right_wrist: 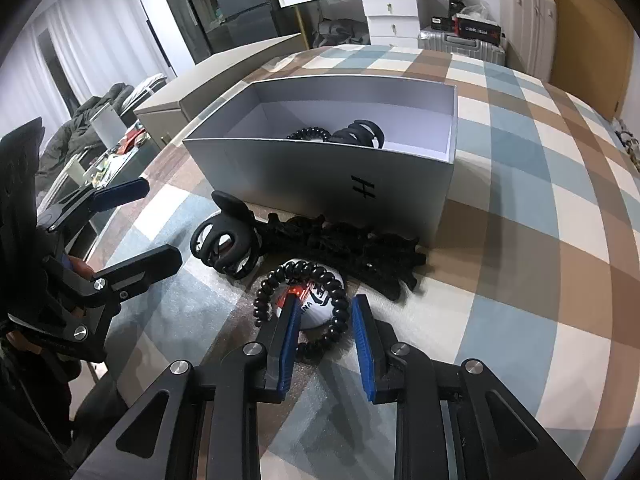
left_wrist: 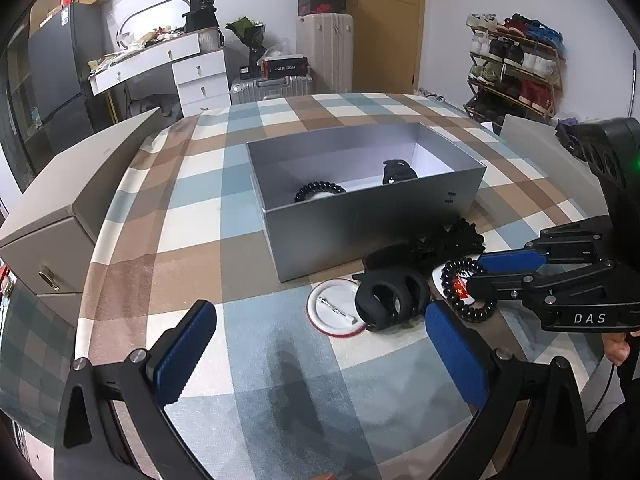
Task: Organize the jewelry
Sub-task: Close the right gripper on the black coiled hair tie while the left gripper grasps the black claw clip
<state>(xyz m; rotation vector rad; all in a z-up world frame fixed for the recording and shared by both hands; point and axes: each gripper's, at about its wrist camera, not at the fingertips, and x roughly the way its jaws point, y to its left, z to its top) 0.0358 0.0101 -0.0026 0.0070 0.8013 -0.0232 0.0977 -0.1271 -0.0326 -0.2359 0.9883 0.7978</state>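
Two items already lay in the grey box [right_wrist: 320, 176] at frame centre, and the right gripper [right_wrist: 326, 312], low centre, was half-closed around the coil bracelet [right_wrist: 300, 304] without clearly pinching it, so squeezing and lifting came next; only the left view showed the wide-open left gripper [left_wrist: 320, 332].

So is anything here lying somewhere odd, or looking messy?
Mildly. A black spiral hair tie lies on top of a round badge instead of in the grey box. Beside it a second badge lies pin side up, and a black lacy piece sits crumpled against the box.
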